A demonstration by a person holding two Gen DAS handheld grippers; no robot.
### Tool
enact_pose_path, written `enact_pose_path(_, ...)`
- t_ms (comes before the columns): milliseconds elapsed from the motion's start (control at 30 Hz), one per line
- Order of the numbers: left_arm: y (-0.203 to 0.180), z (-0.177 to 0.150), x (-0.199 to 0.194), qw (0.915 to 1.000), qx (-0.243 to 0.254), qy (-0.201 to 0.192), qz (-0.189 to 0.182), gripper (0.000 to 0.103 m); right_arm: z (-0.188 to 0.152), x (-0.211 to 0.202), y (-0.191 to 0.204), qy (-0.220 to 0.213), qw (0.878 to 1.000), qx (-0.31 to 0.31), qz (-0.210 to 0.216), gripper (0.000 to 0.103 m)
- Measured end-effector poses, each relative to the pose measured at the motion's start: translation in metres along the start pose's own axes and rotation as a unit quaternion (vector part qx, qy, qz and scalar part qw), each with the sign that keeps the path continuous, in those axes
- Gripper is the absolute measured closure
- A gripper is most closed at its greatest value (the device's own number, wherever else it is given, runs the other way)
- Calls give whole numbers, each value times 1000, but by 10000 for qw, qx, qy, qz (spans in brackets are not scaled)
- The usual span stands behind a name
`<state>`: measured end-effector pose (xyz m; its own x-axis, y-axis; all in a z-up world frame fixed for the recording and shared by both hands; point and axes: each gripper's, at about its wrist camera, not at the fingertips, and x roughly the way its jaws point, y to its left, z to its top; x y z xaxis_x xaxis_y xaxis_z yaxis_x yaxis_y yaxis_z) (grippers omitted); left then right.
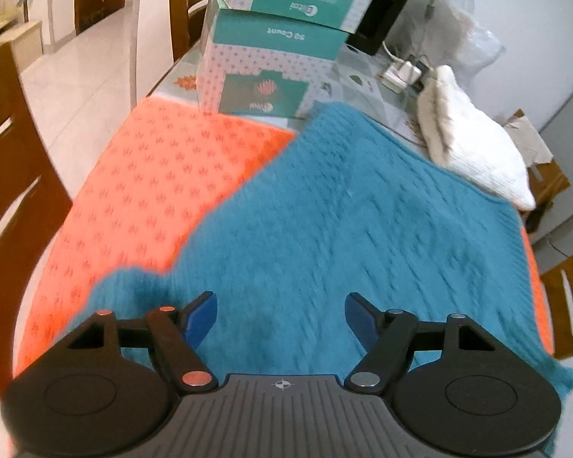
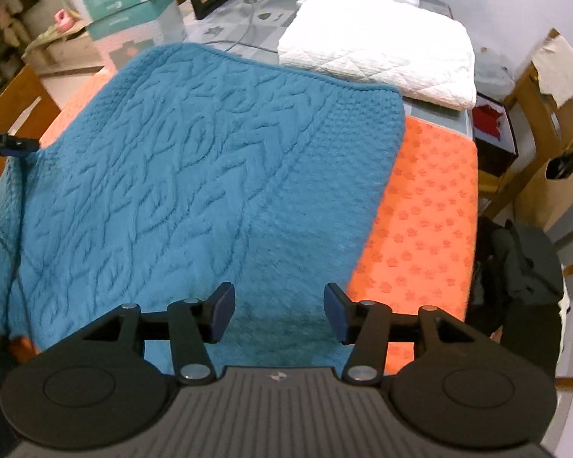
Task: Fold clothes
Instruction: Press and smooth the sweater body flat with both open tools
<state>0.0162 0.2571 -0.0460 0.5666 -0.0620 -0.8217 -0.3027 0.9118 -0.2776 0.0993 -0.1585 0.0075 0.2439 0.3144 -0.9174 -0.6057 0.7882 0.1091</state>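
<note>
Both the left hand-held gripper (image 1: 280, 315) and right hand-held gripper (image 2: 279, 311) hover released, grasping nothing, above the teal cable-knit sweater (image 2: 195, 175) spread on the orange patterned mat (image 2: 428, 213). Pinch the near hem corners evenly before folding away.

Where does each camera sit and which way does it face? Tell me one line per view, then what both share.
Left wrist: sits on the left gripper, looking forward over the teal knit sweater toward stacked teal boxes; its own open fingers show.
Right wrist: sits on the right gripper, looking forward over the sweater's cable pattern toward the folded white blanket; its open fingers show, and what looks like the other gripper's tip at the left edge.
Shared: sweater, orange mat, white blanket, boxes.
</note>
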Motion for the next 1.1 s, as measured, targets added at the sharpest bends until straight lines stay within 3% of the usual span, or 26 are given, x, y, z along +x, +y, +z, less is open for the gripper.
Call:
enact_pose_path(233,-3,46,54,9993,311,-203,-66,26,8,28,23,47,9979,637,114,45)
enact_pose_path(500,-16,86,113,9989,399,-226,-130,25,7,70,56,417,9973,605,93,45)
enact_pose_path(633,-27,96,125,9973,525,-462,-222,27,3,80,58,521,9959,731,139,45)
enact_pose_path(667,-31,97,126,9964,609,-523,-283,34,1,82,58,554,9955,760,147,45)
enact_pose_path(700,-36,97,127,9955,707,-547,-325,58,0,84,57,587,9950,789,155,45)
enact_pose_path(767,-47,96,127,9931,901,-619,-415,81,-4,87,56,641,9945,809,161,45)
enact_pose_path(933,-86,63,112,9818,1622,-730,-673,83,-12,93,58,711,9933,885,207,44)
enact_pose_path(1100,-132,21,97,9626,2448,-699,-925,81,-15,97,62,706,9939,824,211,40)
